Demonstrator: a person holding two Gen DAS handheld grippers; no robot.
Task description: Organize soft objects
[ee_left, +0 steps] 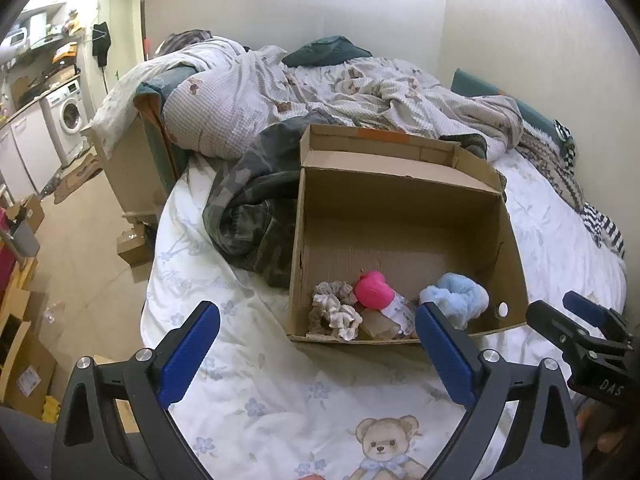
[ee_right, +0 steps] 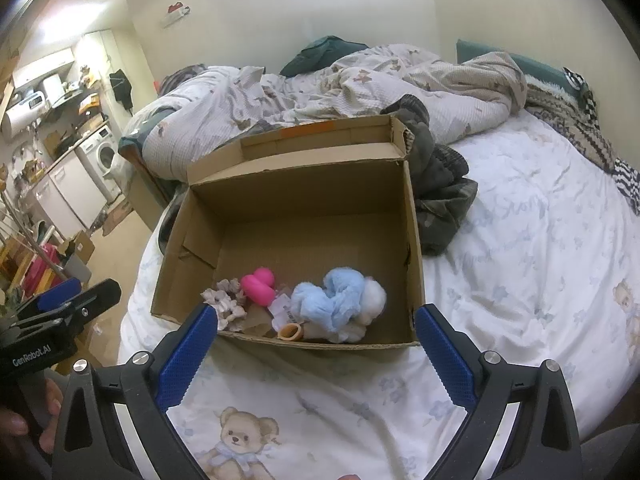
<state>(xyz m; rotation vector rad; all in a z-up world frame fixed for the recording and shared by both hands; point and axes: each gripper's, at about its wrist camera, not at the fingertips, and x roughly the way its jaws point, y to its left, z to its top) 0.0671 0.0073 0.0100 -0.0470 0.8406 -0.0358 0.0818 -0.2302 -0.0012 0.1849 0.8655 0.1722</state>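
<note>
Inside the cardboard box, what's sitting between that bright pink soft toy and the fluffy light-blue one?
A white paper tag or label, lying on the floor of the brown cardboard box between the bright pink soft toy and the fluffy light-blue soft toy; the right wrist view shows it best.

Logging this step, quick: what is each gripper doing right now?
Left gripper: open, holding nothing.
Right gripper: open, holding nothing.

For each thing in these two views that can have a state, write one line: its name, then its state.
Cardboard box: open, lid flap folded back, sitting on the bed.
Pink plush toy: lying inside the box.
Light blue plush: inside the box, near its front wall.
Beige scrunchie: inside the box, front left corner.
Left gripper: open, empty.
Right gripper: open, empty.
Washing machine: door closed.
</note>
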